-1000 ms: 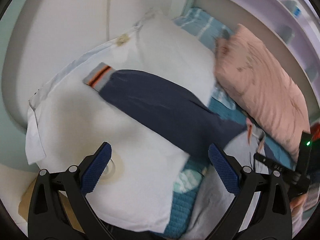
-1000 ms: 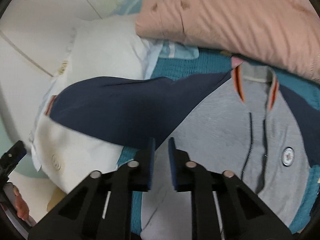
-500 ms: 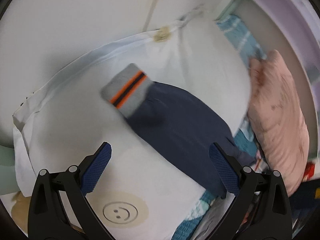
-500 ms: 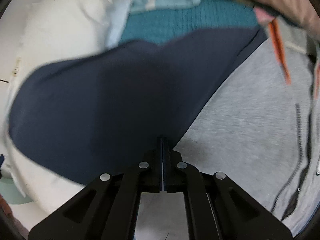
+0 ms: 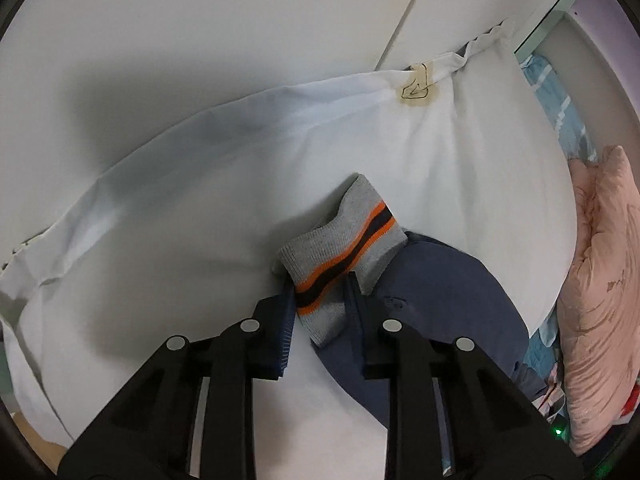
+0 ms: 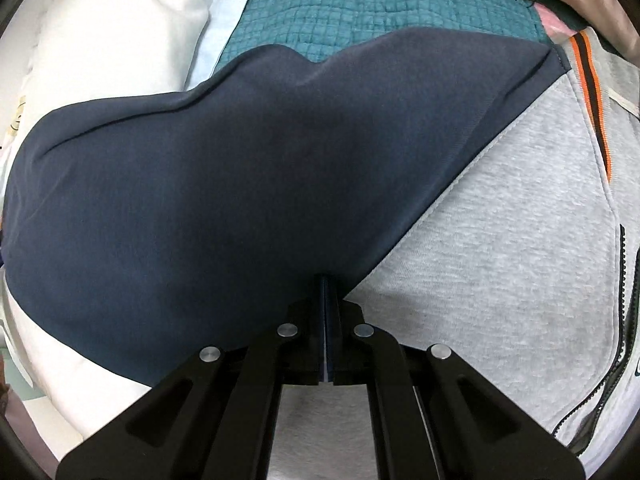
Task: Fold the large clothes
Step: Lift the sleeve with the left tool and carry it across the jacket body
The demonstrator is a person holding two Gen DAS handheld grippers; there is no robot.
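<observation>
A grey jacket with navy sleeves lies on the bed. Its grey sleeve cuff (image 5: 348,236), striped orange and navy, rests on a white pillow (image 5: 200,200). My left gripper (image 5: 320,288) is closing, and its pads press on the bunched cuff between them. The navy sleeve (image 5: 440,292) runs off to the right. In the right wrist view the same sleeve (image 6: 200,200) meets the grey body (image 6: 500,260). My right gripper (image 6: 328,280) is shut, with its tips down on the underarm seam. Whether it pinches cloth is hidden.
A pink pillow (image 5: 600,320) lies at the right edge. A white wall panel (image 5: 200,40) stands behind the white pillow. The teal quilt (image 6: 360,4) shows beyond the sleeve. The jacket's zipper (image 6: 616,320) and striped collar (image 6: 588,80) lie at the right.
My left gripper came down over the cuff and closed from wide open onto it. My right gripper dropped to the underarm seam, shut its small gap and has stayed there.
</observation>
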